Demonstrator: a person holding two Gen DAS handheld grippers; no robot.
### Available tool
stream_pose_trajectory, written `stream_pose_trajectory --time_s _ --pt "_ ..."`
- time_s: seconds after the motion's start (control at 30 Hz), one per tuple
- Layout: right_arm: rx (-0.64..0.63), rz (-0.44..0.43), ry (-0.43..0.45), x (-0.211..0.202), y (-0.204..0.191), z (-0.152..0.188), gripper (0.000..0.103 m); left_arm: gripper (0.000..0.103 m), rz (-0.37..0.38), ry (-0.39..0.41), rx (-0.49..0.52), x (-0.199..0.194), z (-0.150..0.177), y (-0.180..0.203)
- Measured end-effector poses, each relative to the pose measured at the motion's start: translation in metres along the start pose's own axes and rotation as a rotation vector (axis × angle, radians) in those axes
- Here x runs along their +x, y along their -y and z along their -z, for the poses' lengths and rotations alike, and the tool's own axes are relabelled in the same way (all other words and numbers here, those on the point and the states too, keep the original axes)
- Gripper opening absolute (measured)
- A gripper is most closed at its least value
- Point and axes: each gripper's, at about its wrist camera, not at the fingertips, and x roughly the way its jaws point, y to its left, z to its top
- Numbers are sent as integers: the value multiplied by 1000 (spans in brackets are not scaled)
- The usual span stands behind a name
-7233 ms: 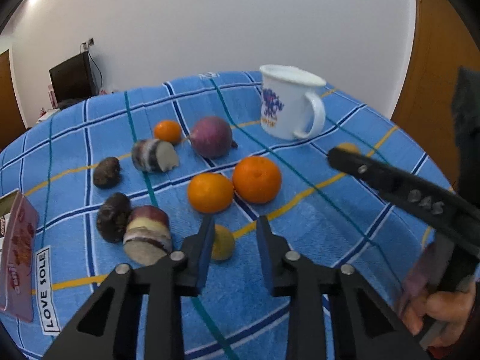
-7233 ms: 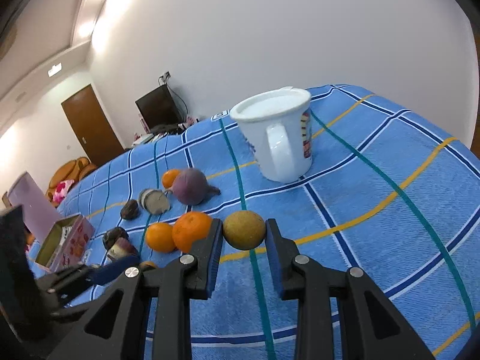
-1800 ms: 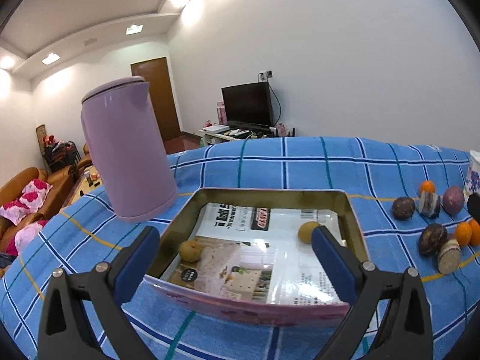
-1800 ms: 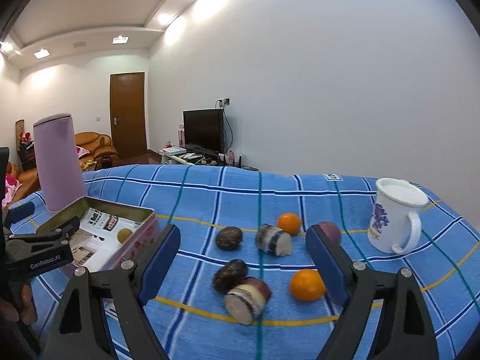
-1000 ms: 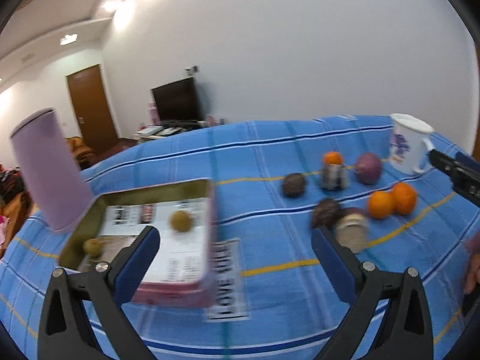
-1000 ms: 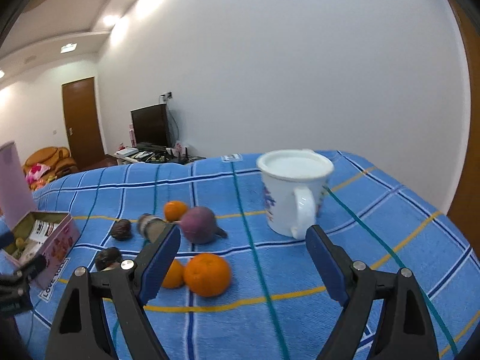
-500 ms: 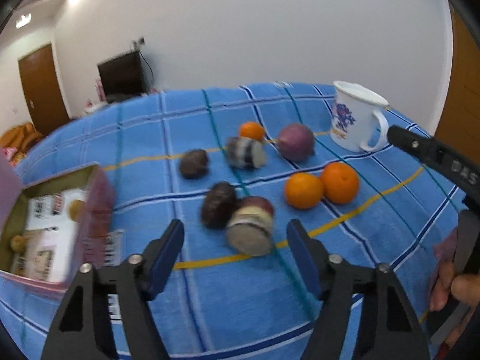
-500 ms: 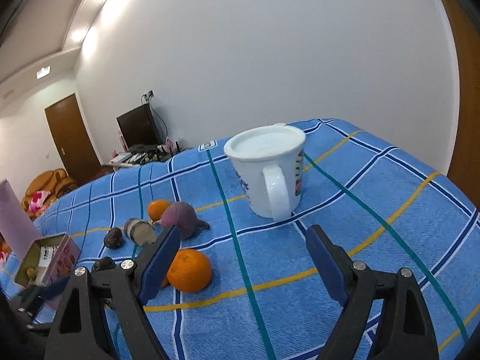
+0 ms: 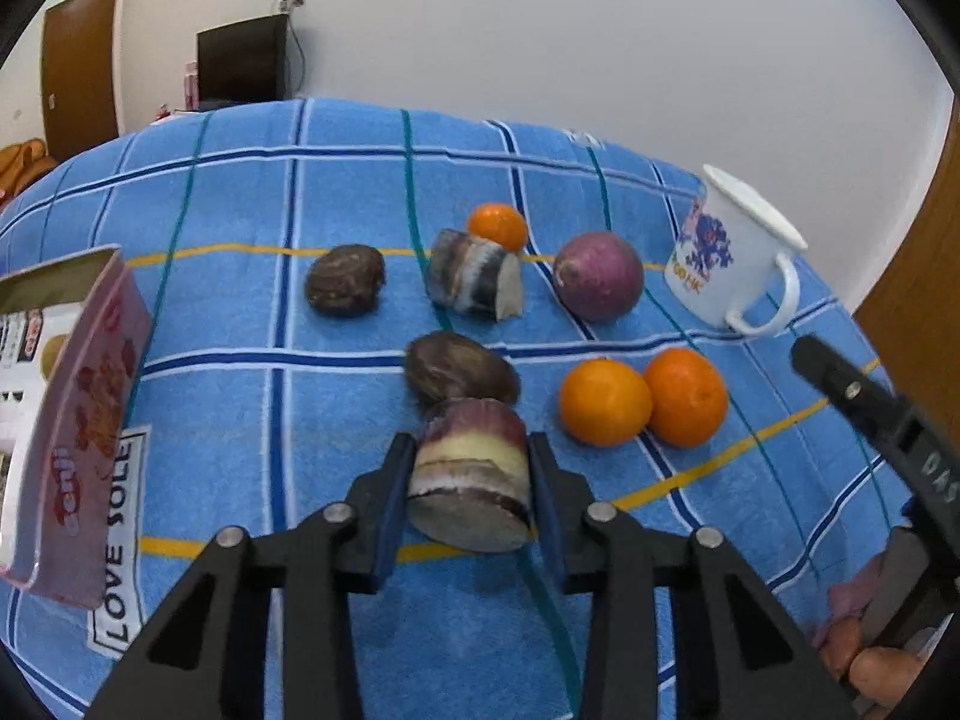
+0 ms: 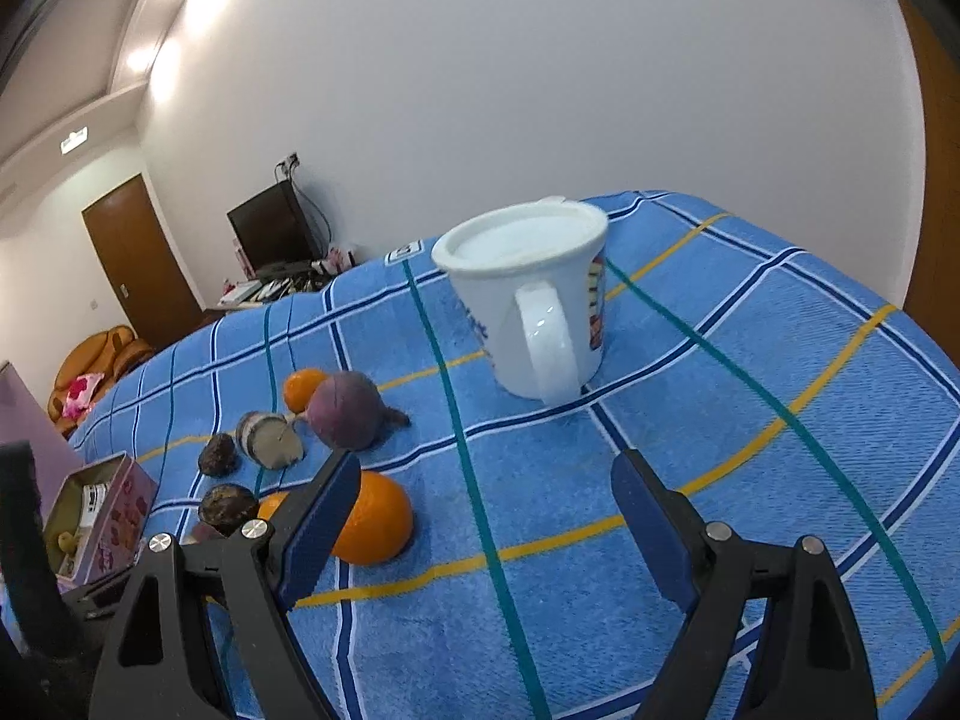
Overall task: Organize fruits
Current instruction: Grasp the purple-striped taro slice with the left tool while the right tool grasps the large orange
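While my left gripper has just been closing, the cut purple chunk sits squarely between its blue pads, which stand against the chunk's two sides; from the left wrist view I read that as a grip, with the chunk's pale cut face turned toward the camera. It rests on the blue plaid cloth of the counter, touching a dark brown fruit just behind it. To its right lie two oranges, pressed together. Farther back I see another dark fruit, a second cut chunk with a small orange behind it, a round purple fruit and a white mug. At the left edge stands the pink tin.

My right gripper is spread wide and holds nothing; bare cloth lies between its pads, one orange sits just behind its left pad, and the mug is well ahead.
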Motion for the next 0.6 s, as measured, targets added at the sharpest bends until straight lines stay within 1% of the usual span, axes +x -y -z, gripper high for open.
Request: stream_pose_trajectory --time_s 0.07,0.13,0.2,0.23,0.27,0.33,0.4,0.47,0.6 --pt "-6 -14 -17 3 -1 1 87 39 2 57 -4 -14 2 -4" --pt "-18 -31 -34 6 -3 2 86 39 -21 105 16 -26 4 -6" --pt "-51 -41 -50 9 -8 3 85 39 -38 156 14 -40 2 -13" --pt "-72 -44 -60 10 -11 4 80 39 -48 186 2 -49 0 -19" --pt "-101 -47 -74 13 -16 6 71 39 -60 203 -4 -55 -1 -23" --pt "-172 -54 -121 21 -29 10 63 39 -105 247 -17 -68 -5 -35" --pt "-224 -74 -143 25 -41 13 62 39 -119 269 -22 -74 -9 -44" --pt "-258 -84 -169 30 -48 15 62 39 -133 274 -19 -75 -11 -50" --pt "-268 -85 -208 42 -54 15 62 39 -157 279 -8 -73 -8 -56"
